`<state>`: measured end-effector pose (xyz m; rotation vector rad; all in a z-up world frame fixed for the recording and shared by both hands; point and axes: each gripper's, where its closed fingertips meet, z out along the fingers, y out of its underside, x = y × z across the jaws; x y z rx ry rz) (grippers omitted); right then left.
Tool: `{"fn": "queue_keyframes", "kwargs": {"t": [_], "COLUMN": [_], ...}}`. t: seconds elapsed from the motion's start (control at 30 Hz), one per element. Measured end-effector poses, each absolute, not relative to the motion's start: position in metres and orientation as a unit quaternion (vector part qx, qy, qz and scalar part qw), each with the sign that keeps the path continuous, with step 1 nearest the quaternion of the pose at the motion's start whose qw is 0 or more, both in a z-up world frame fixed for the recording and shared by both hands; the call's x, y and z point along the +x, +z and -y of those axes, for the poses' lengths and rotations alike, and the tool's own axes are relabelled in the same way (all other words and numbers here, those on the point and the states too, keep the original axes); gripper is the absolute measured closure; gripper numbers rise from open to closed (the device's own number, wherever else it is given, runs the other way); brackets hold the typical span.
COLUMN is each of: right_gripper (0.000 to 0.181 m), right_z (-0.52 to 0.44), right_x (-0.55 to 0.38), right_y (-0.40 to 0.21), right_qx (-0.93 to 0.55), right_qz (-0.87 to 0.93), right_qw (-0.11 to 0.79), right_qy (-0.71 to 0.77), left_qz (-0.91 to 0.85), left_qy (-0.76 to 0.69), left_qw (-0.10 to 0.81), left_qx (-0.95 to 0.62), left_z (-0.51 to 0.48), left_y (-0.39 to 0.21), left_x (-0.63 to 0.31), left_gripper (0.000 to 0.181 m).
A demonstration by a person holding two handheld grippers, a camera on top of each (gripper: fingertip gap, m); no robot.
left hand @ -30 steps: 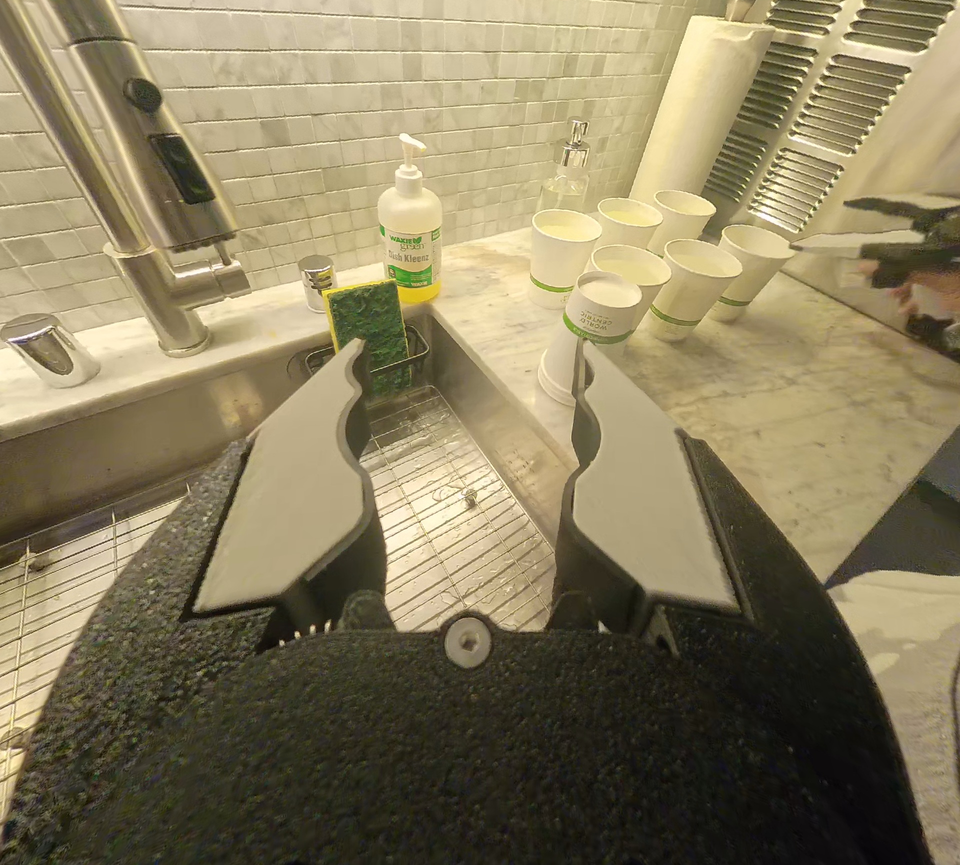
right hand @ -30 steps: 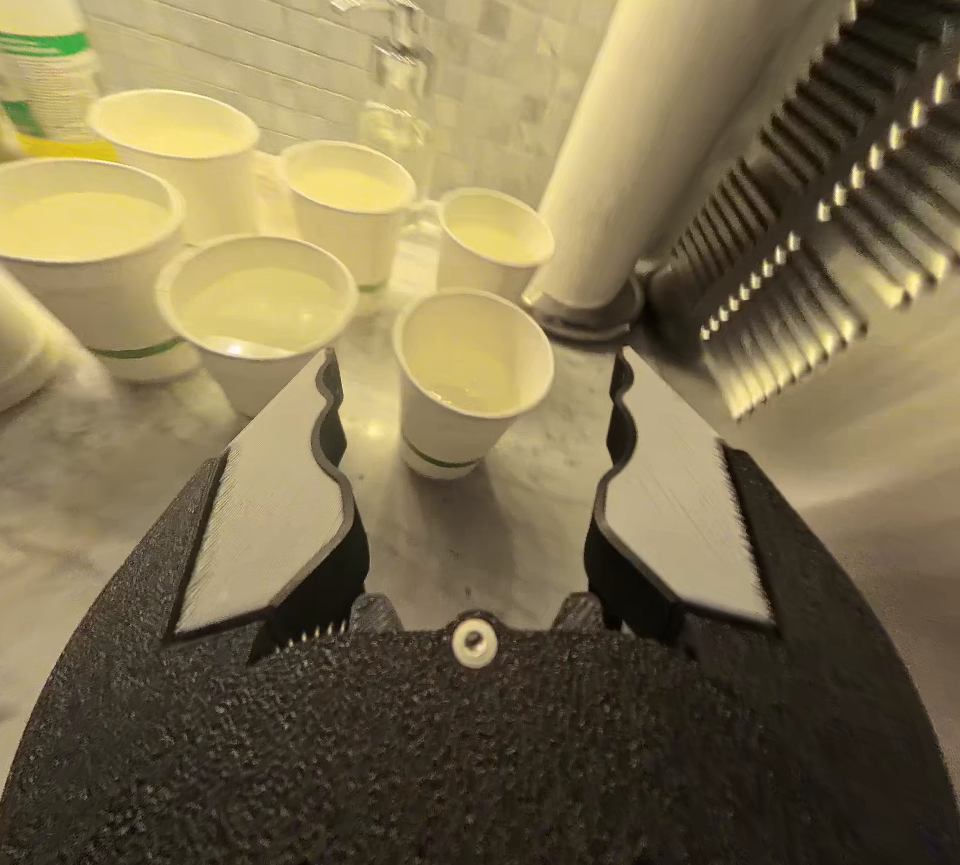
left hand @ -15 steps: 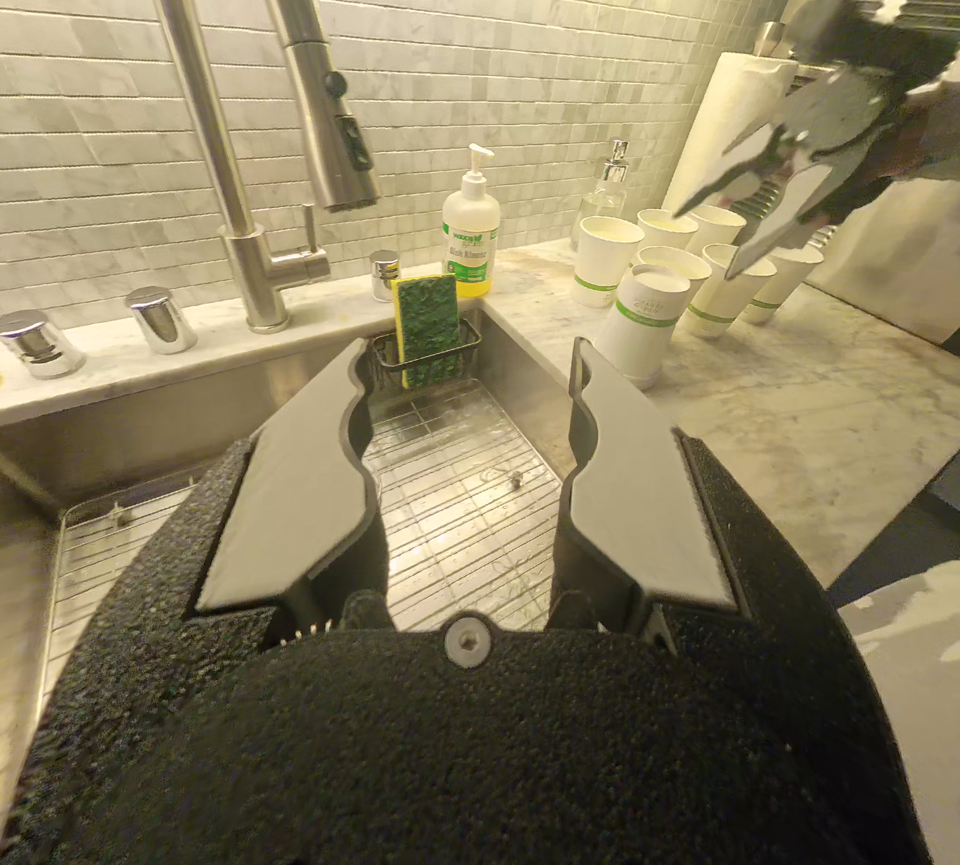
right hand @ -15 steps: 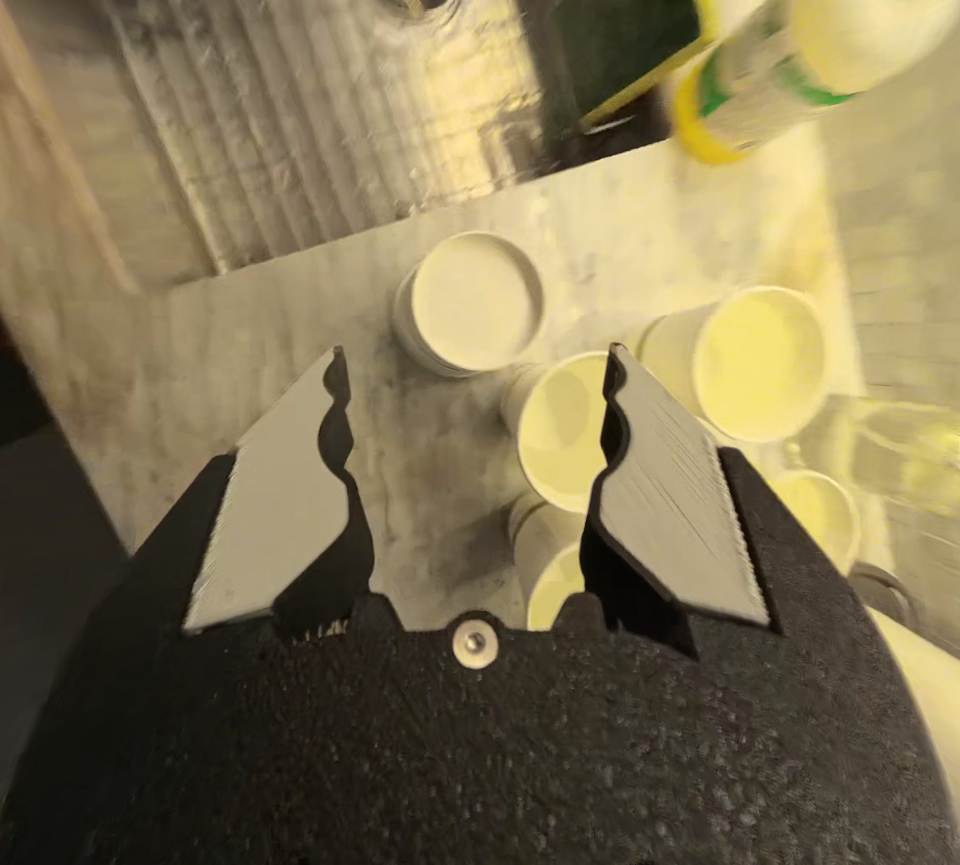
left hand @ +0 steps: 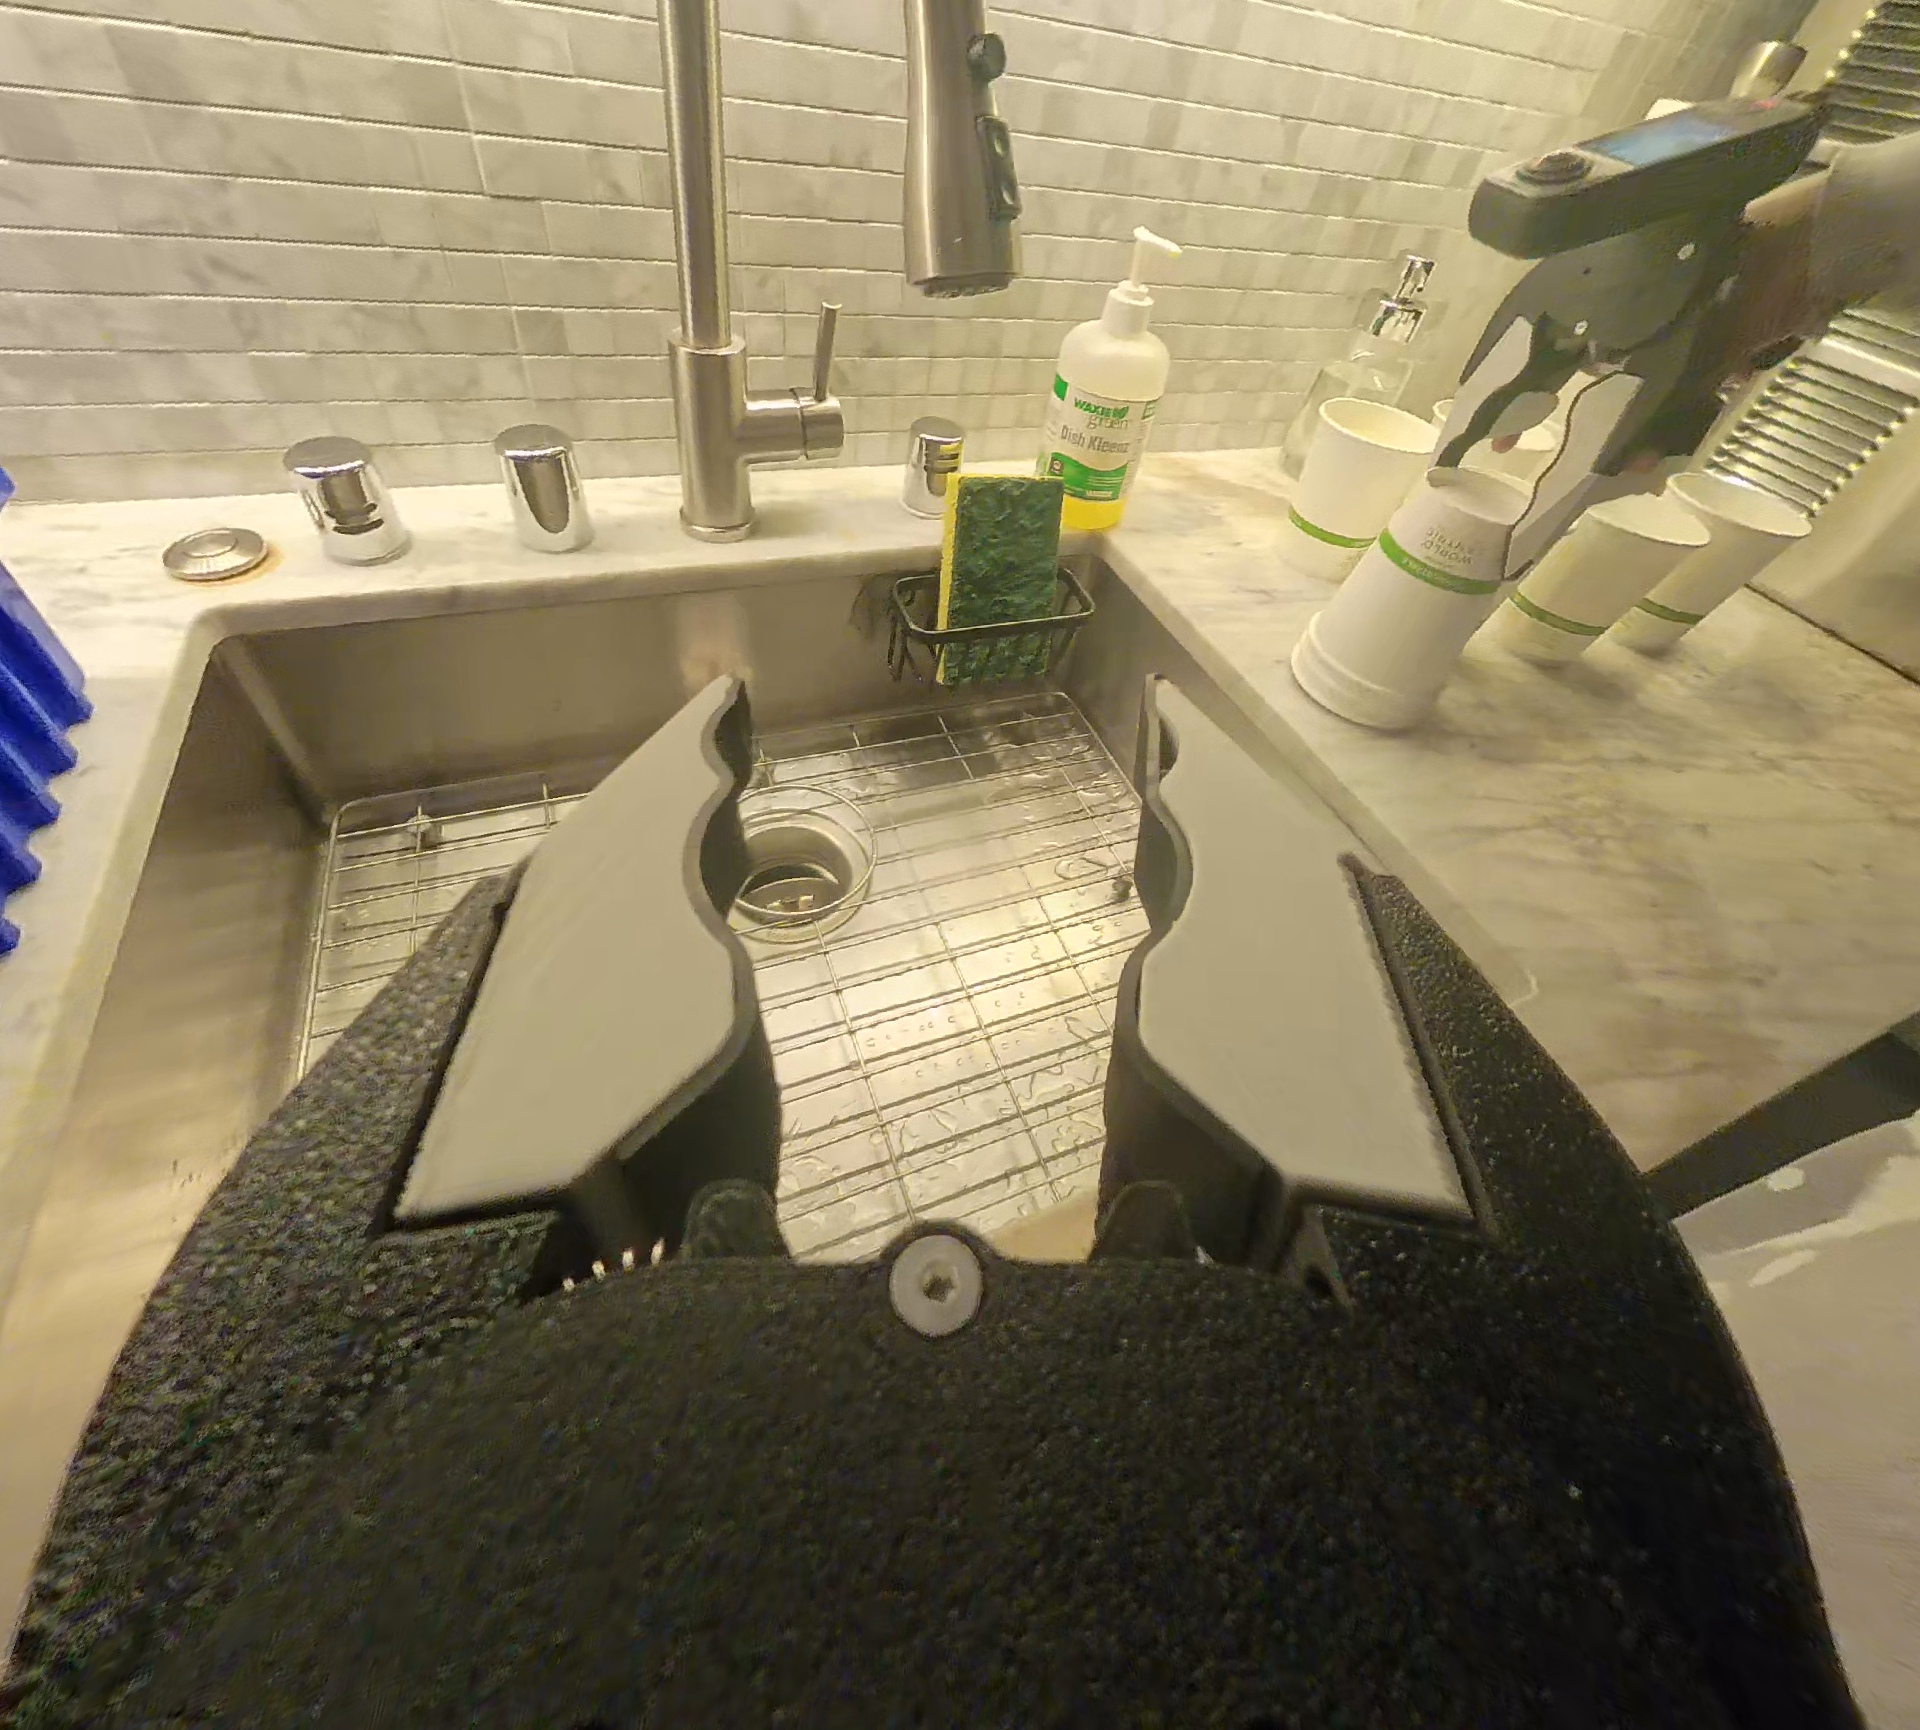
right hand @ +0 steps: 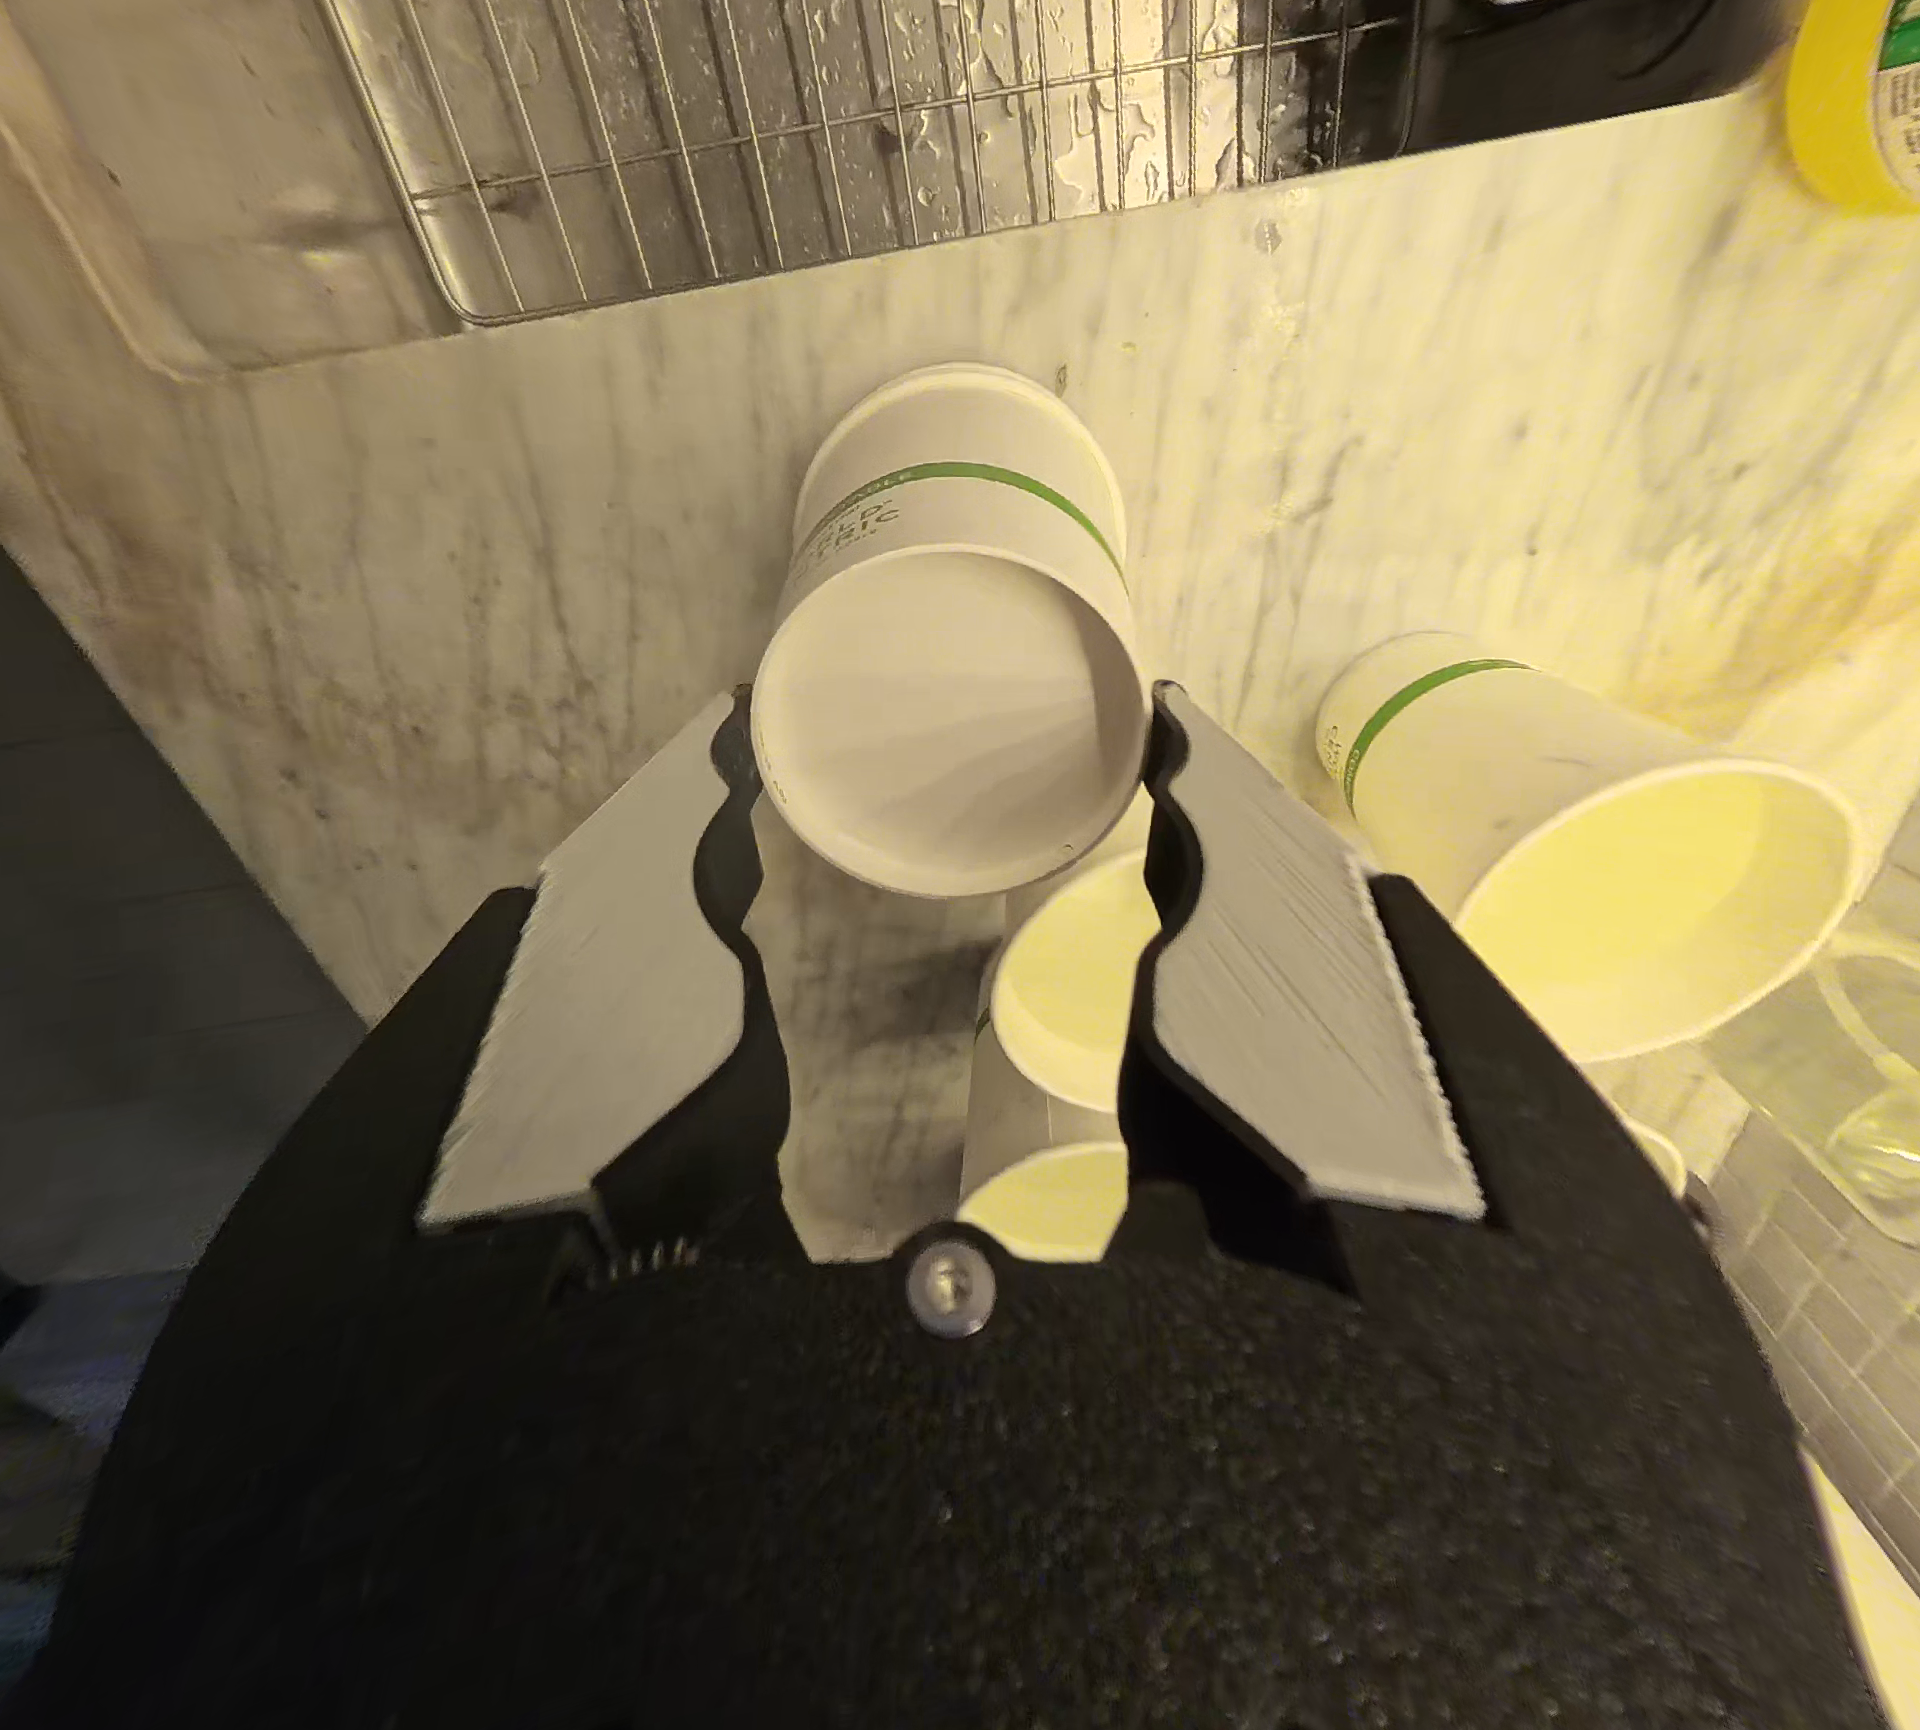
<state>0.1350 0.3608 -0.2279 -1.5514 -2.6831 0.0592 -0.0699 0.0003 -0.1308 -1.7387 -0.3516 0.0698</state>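
A stack of upturned white paper cups with green bands (left hand: pixel 1392 620) stands on the marble counter (left hand: pixel 1558 849) right of the sink. My right gripper (right hand: pixel 951 714) points down over it, and its fingertips (right hand: pixel 1169 735) press both sides of the top cup's base (right hand: pixel 966 527). It also shows in the left wrist view (left hand: pixel 1491 501), held by a hand. Several upright paper cups (right hand: pixel 1642 891) stand close beside the stack. My left gripper (left hand: pixel 942 704) is open and empty, held above the steel sink (left hand: pixel 260 745) over its wire grid (left hand: pixel 935 1005).
A tall faucet (left hand: pixel 696 226) with a pull-down spray head (left hand: pixel 951 122) rises behind the sink. A green and yellow sponge (left hand: pixel 997 579) sits in a black caddy (left hand: pixel 1070 610). A soap bottle (left hand: pixel 1107 423) and a clear dispenser (left hand: pixel 1371 371) stand at the wall. Something blue (left hand: pixel 31 745) lies at the left edge. The tips of one gripper are about 45 cm away from the tips of the other.
My right gripper swung from facing the upright cups to pointing down over the upturned stack, and its jaws narrowed onto the top cup. My left gripper pulled back and leftward over the sink.
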Motion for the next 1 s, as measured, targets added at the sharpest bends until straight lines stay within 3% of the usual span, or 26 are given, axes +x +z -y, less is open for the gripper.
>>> {"fn": "queue_keyframes", "kwargs": {"t": [0.37,0.53,0.77,0.87,1.0], "right_gripper": [0.107,0.108,0.108,0.108,0.108], "right_z": [-0.354,-0.322,-0.221,-0.178,-0.124], "right_x": [0.141,0.136,0.103,0.106,0.1], "right_y": [-0.175,-0.099,0.043,0.073,0.06], "right_qx": [-0.493,-0.49,-0.501,-0.43,-0.333], "right_qz": [0.869,0.86,0.604,0.425,0.228], "right_qw": [0.038,0.137,0.348,0.323,0.202], "right_qy": [-0.017,0.031,0.513,0.728,0.892], "left_qz": [0.132,0.104,0.051,0.023,-0.046], "left_qy": [0.009,-0.06,-0.217,-0.289,-0.363], "left_qw": [0.637,0.629,0.64,0.655,0.684], "left_qx": [-0.76,-0.769,-0.735,-0.698,-0.631], "left_z": [-0.001,-0.01,-0.034,-0.045,-0.049], "left_y": [-0.132,-0.137,-0.107,-0.069,-0.001], "left_x": [-0.071,-0.052,-0.008,0.01,0.035], "left_gripper": [0.107,0.102,0.097,0.093,0.086]}}
